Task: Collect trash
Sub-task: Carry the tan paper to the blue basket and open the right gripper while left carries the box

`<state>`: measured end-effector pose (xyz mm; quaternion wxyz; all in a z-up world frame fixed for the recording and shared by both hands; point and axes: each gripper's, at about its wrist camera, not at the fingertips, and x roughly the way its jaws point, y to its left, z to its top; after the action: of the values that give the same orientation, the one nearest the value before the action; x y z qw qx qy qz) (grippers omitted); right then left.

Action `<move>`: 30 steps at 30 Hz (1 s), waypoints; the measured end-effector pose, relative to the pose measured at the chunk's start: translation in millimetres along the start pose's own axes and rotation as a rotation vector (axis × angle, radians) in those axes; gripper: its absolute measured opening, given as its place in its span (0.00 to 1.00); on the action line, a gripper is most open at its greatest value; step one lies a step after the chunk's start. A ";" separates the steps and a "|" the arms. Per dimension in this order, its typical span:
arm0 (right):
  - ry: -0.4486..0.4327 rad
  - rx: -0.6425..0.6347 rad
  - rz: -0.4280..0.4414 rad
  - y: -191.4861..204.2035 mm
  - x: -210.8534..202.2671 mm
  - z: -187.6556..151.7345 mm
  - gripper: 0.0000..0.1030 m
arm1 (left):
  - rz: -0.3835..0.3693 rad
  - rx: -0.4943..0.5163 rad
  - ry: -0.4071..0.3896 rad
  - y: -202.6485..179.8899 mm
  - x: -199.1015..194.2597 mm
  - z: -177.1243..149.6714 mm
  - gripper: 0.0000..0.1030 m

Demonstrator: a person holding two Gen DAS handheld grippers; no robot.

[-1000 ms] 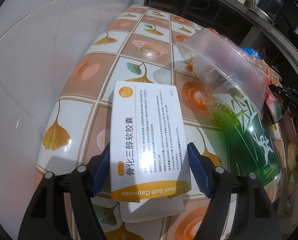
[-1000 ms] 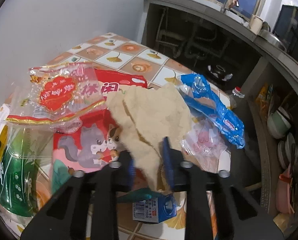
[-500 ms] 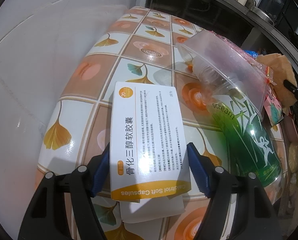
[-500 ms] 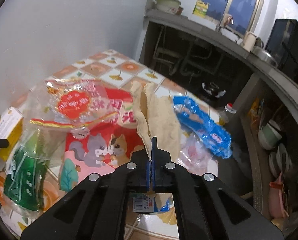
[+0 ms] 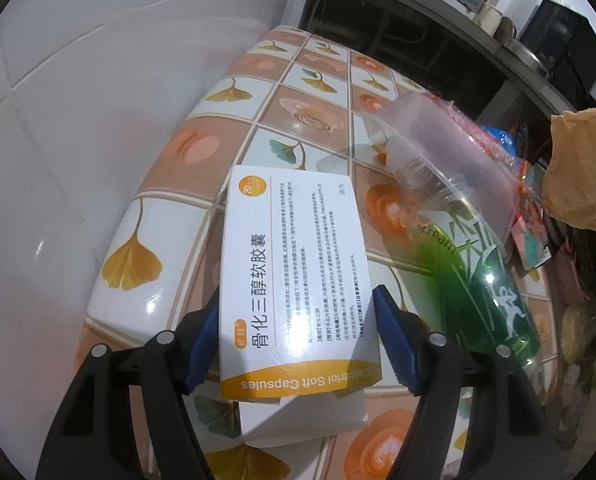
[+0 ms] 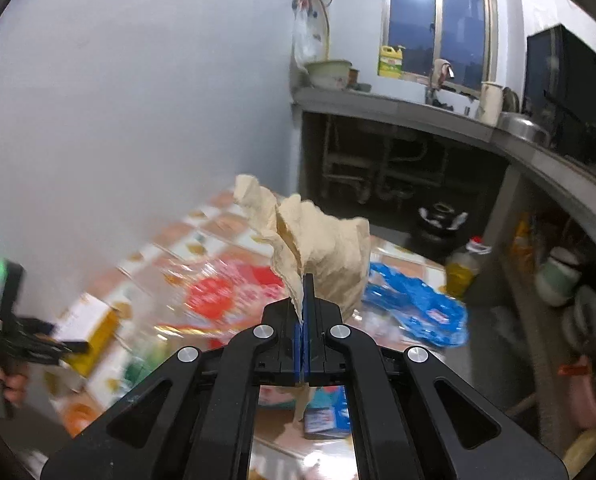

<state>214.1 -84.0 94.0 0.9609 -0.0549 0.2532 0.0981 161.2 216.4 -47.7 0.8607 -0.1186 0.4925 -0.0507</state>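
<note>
A tiled tabletop (image 5: 234, 92) patterned with ginkgo leaves and orange swirls stretches ahead of the left hand-held gripper (image 5: 296, 340), running along a pale wall on its left. Trash lies scattered over it, which suits a clear-up job only partly done.

Just to the right of the left hand-held gripper lies a green plastic bottle (image 5: 482, 292) on its side, its neck inside a clear plastic bag (image 5: 450, 152). Directly between the left hand-held gripper's blue pads sits a white and orange medicine box (image 5: 294, 276), lying flat with its open flap nearest the camera. The jaws stand apart, one on each long side of the box; the pads look close to its edges, but I cannot tell whether they press on it. It looks lined up for a pick.

In the right wrist view, the right hand-held gripper (image 6: 303, 320) is clamped together on a crumpled tan paper napkin (image 6: 322, 240), which stands up out of the jaws, clear of the tabletop. Holding it by a pinched edge lets the soft sheet hang together for carrying. Below and ahead of it, blurred, lie a red snack bag (image 6: 218, 292) and, to the right, a blue plastic wrapper (image 6: 414, 304). A small blue carton (image 6: 326, 420) lies under the jaws.

No bin is in view.
</note>
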 end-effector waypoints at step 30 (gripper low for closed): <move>-0.289 0.498 -0.307 -140.1 -228.7 -106.2 0.00 | -0.499 0.601 -0.114 -303.4 -106.7 44.7 0.68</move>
<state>-1.1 -273.7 123.6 0.9743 0.1588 0.1193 -0.1062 154.3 -48.2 140.4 0.8443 0.0198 0.3632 -0.3935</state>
